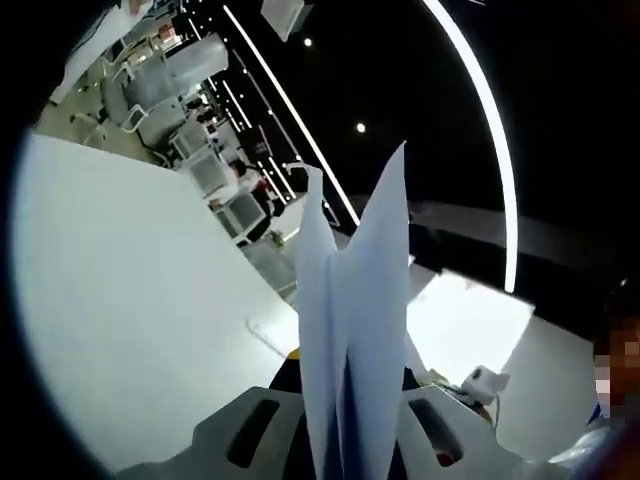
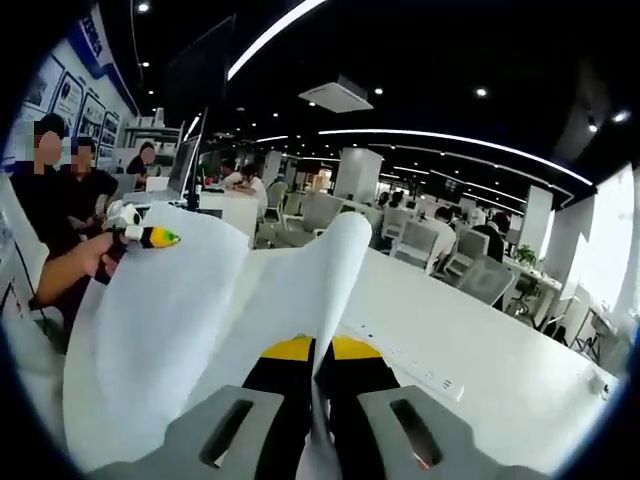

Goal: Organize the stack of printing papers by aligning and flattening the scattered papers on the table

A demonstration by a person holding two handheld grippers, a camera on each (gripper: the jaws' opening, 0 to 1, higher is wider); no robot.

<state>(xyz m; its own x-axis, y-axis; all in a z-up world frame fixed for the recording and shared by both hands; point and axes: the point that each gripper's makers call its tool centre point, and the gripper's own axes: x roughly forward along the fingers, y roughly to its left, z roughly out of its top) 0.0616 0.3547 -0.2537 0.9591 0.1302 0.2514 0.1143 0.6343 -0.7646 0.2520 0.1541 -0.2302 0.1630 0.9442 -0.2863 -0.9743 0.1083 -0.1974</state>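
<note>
I see the papers [image 2: 190,330] lifted off the white table [image 2: 470,350], a sheaf pinched edge-on in each gripper. In the right gripper view the sheets droop left of the table's middle, toward the left gripper [image 2: 140,236], held by a hand [image 2: 95,255]. The right gripper [image 2: 318,420] is clamped on a sheet edge. In the left gripper view, the left gripper [image 1: 345,440] grips papers [image 1: 360,300] standing upright, long axis vertical. An office with chairs [image 2: 470,275] lies beyond the table.
</note>
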